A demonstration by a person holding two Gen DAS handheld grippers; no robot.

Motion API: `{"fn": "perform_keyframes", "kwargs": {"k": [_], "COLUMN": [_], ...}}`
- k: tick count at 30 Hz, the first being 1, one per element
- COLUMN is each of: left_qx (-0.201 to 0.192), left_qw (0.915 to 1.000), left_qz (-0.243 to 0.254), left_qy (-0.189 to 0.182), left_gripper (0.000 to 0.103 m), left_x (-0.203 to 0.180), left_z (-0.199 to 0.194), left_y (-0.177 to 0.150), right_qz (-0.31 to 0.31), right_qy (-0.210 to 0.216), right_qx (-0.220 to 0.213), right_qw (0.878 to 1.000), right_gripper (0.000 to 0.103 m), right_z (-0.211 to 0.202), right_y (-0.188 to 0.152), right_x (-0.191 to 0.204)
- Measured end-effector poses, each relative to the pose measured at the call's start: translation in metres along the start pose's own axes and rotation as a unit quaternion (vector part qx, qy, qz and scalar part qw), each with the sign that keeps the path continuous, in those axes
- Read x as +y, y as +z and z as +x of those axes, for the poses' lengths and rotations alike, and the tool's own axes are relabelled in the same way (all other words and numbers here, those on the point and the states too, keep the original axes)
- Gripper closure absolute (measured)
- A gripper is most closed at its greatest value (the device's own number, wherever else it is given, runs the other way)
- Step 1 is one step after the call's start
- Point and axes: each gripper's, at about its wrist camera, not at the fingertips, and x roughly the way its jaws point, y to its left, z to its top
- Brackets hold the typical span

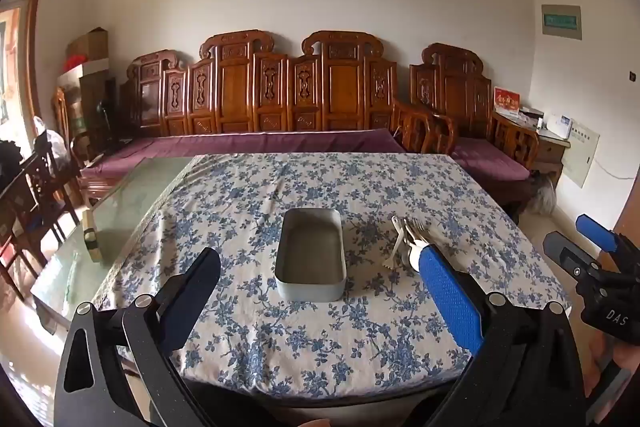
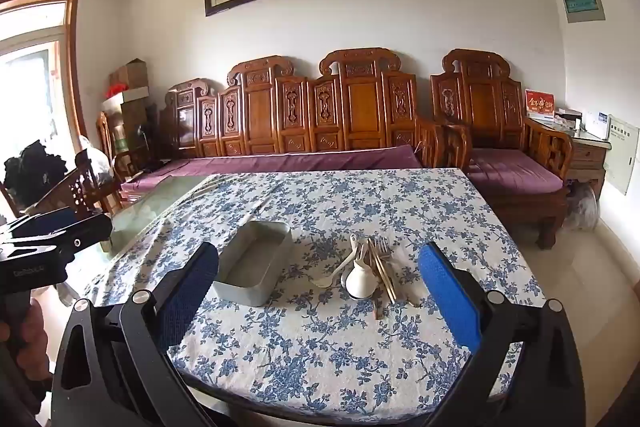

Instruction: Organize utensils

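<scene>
Starting layout: left gripper (image 1: 316,291) and right gripper (image 2: 320,283), both spread wide and empty, hover near the table edge, facing the empty metal tray (image 2: 256,273) left of the heaped utensils (image 2: 370,273) awaiting sorting.

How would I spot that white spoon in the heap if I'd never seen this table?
Find the blue-flowered tablecloth, then the grey tin standing on it. Right of the tin lies a utensil pile; the white ceramic spoon is at its near edge, its broad bowl unlike the slim metal forks beside it.
</scene>
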Motion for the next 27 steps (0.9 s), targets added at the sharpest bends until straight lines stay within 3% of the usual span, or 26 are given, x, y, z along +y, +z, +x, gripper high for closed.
{"fn": "perform_keyframes", "kwargs": {"k": [27], "left_qx": [-0.004], "left_qw": [1.0], "left_qz": [-0.001], "left_qy": [0.0], "left_gripper": [0.007], "left_x": [-0.0091], "left_z": [-0.004], "left_y": [0.0093], "right_qz": [0.001], "right_qy": [0.001], "right_qx": [-0.001], "right_qw": [1.0], "right_gripper": [0.003], "right_z": [-0.0017], "right_y": [0.002], "right_x": [-0.0008]}}
